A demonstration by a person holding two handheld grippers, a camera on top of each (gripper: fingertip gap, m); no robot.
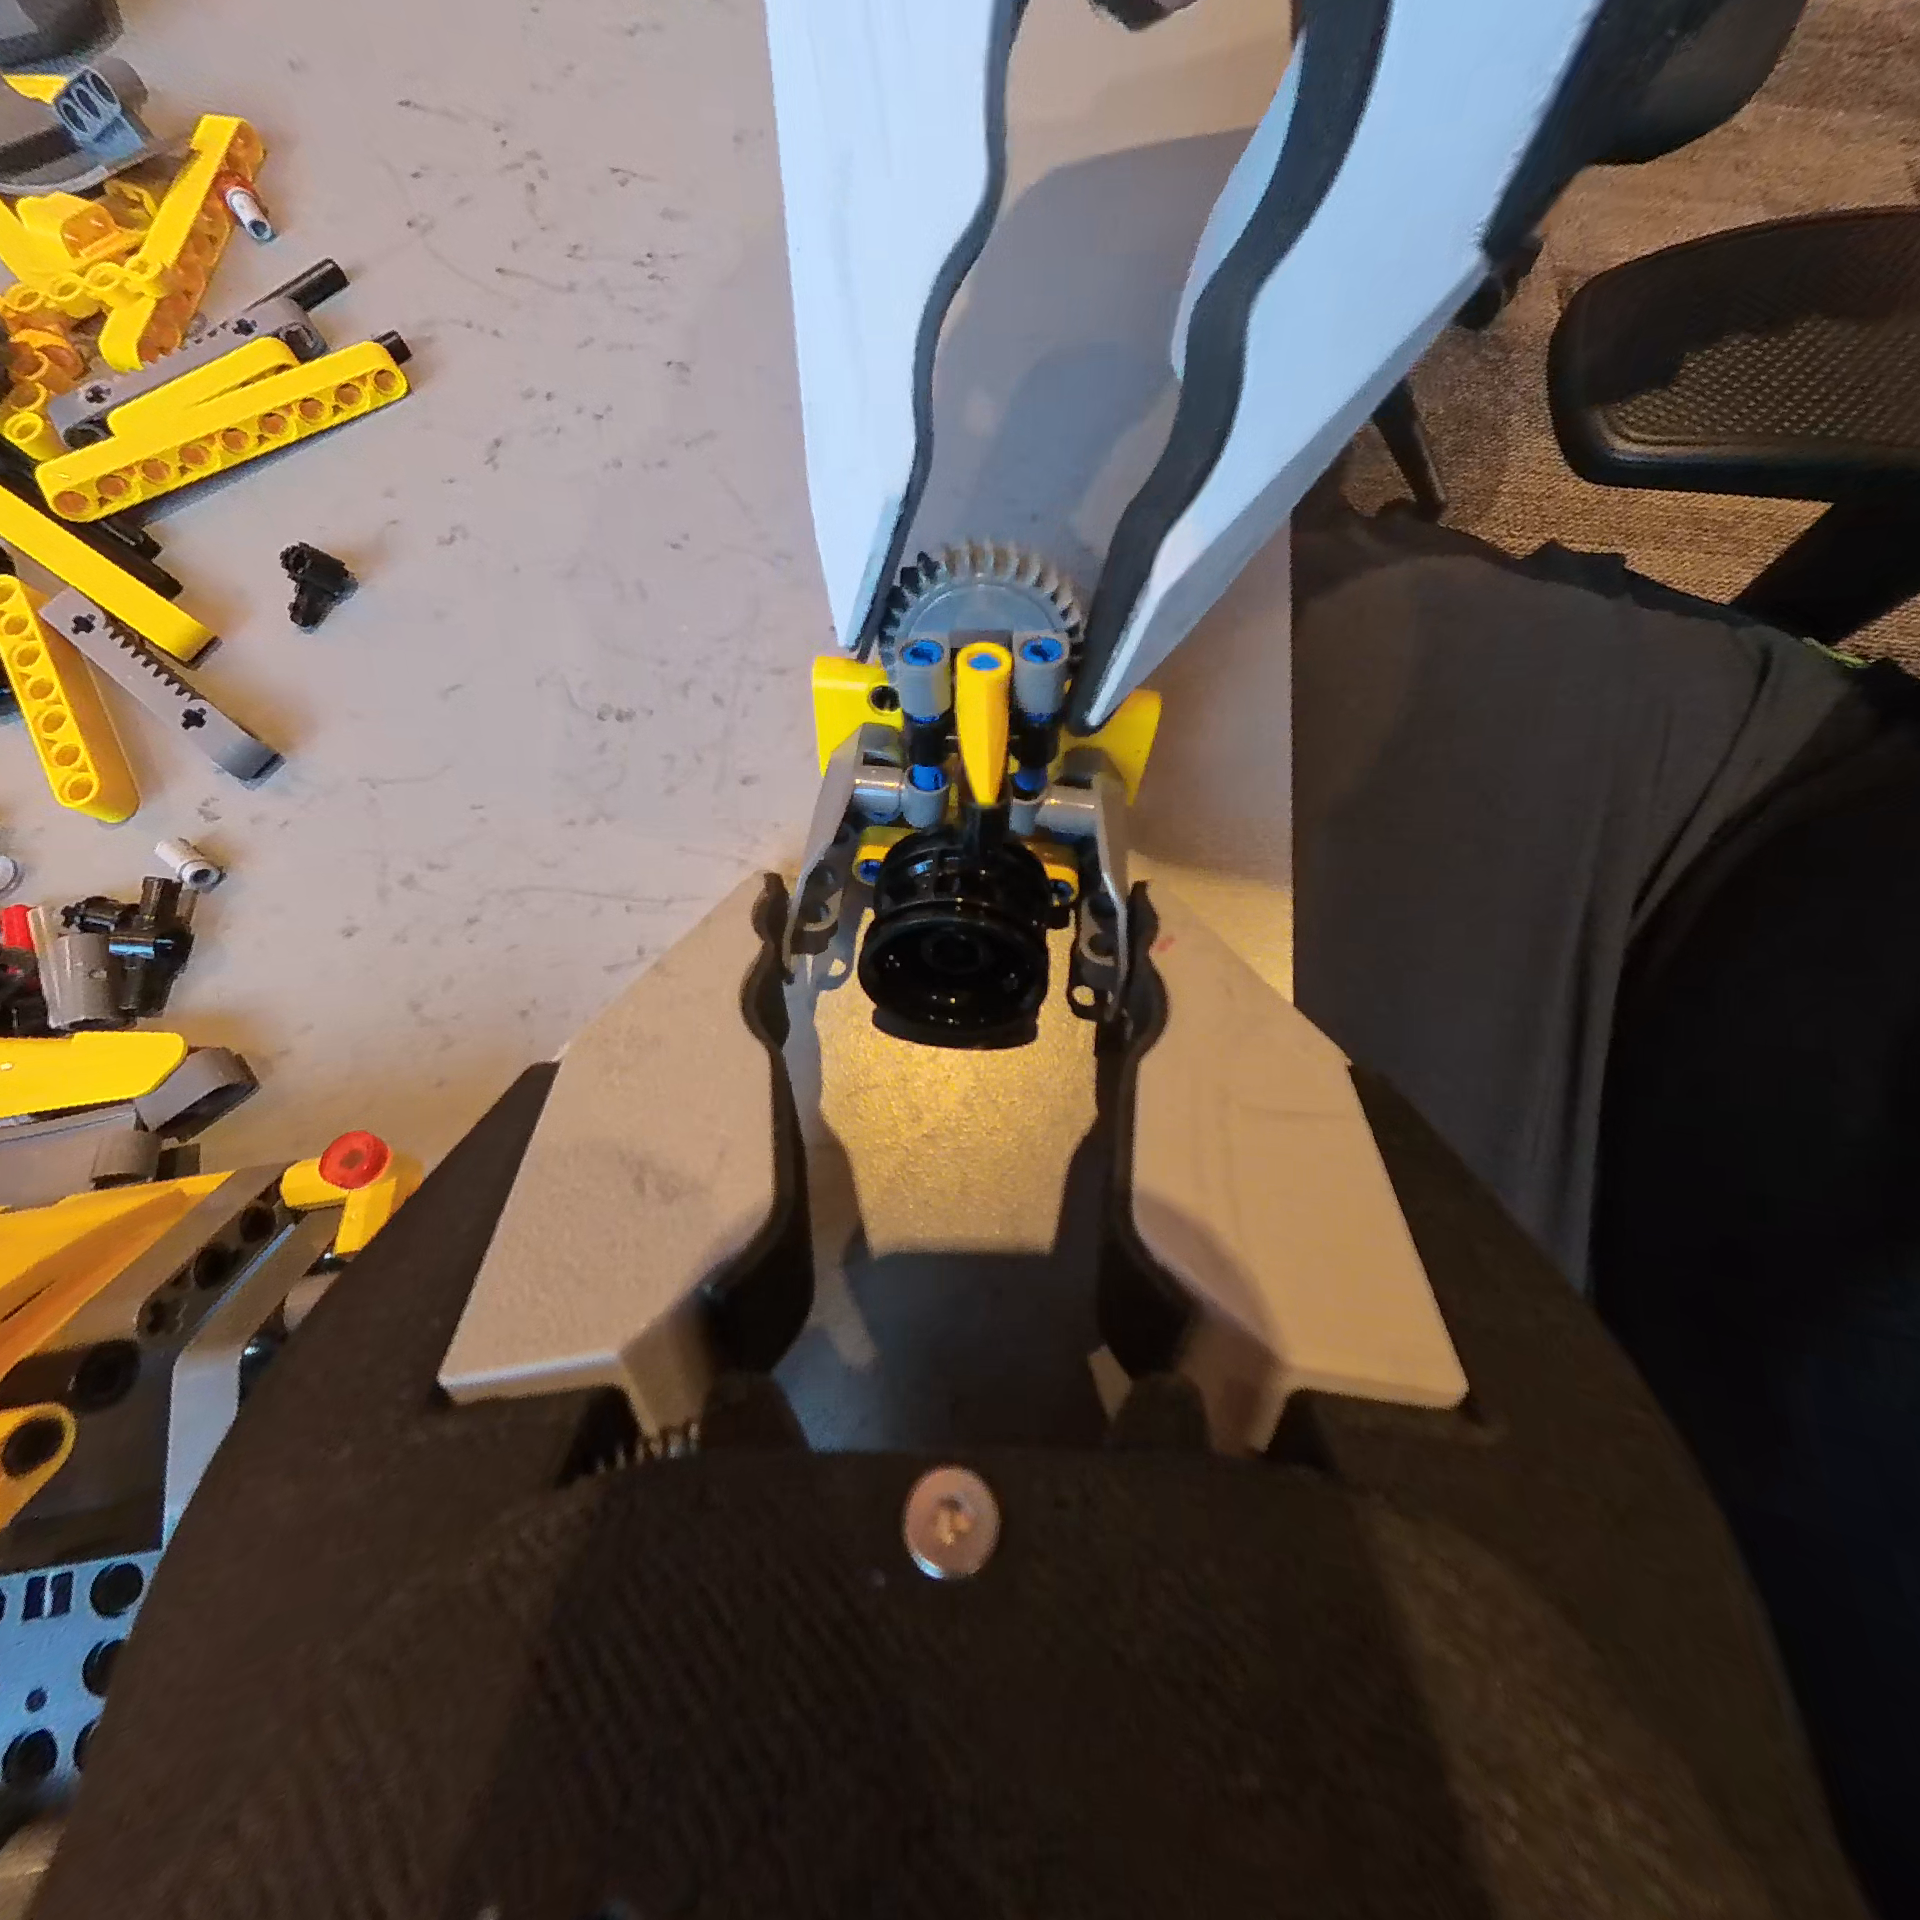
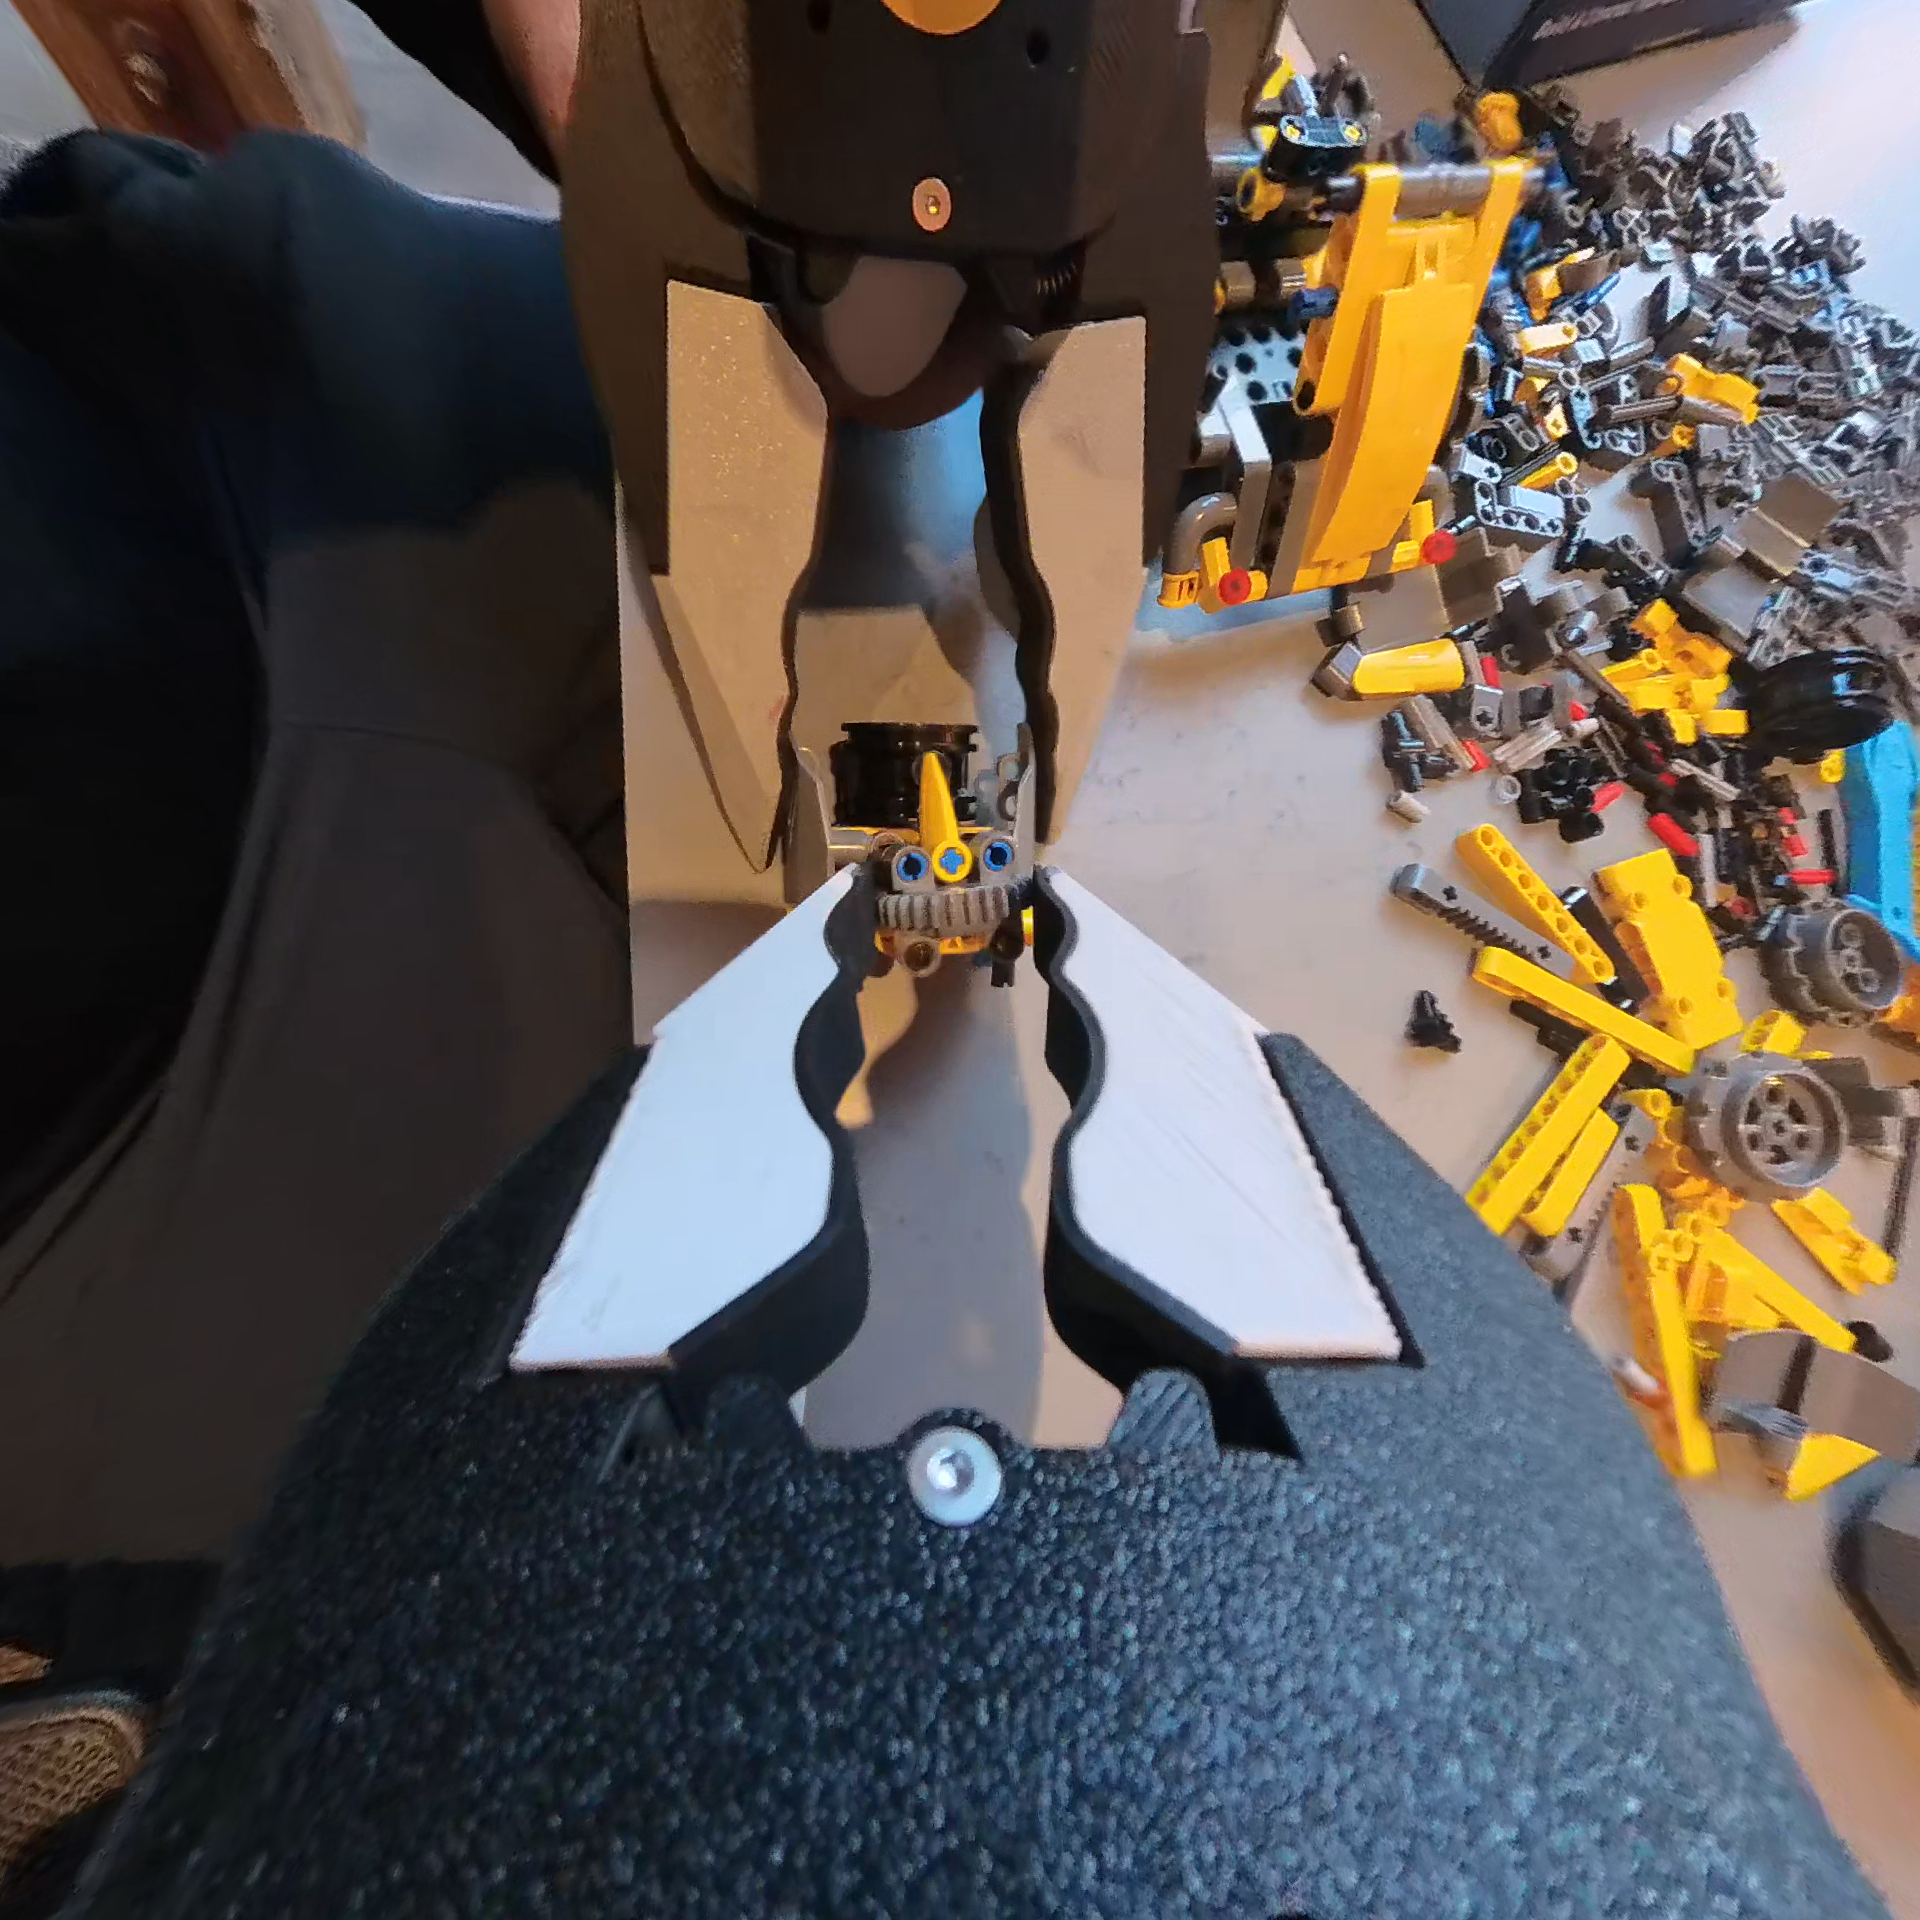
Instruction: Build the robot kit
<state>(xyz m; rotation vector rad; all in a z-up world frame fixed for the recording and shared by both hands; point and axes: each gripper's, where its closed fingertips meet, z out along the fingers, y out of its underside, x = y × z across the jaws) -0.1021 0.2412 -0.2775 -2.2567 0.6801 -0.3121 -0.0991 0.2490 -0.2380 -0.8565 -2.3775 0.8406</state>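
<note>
A small brick assembly [image 1: 977, 769] is held between both grippers above the pale table [image 1: 571, 312]. It has a black wheel hub [image 1: 951, 956], grey side arms, yellow parts, blue pins and a grey gear [image 1: 982, 597]. My left gripper [image 1: 954, 914], with grey fingers, is shut on the grey side arms beside the hub. My right gripper [image 1: 982, 675], with white fingers, comes from the far side and is shut on the gear end. In the right wrist view the right gripper [image 2: 945, 894] clamps the gear [image 2: 945, 914] of the assembly [image 2: 940, 862], and the left gripper [image 2: 914, 821] holds the hub end [image 2: 894, 774].
Loose yellow, grey and black parts [image 1: 208, 436] lie on the table to the left, and spread widely in the right wrist view [image 2: 1610, 727]. A partly built yellow model [image 2: 1382, 395] stands among them. The table edge, a person's dark clothing [image 1: 1558, 935] and a black chair [image 1: 1745, 353] are close. Spacing between my two grippers at the tips: around 4 cm.
</note>
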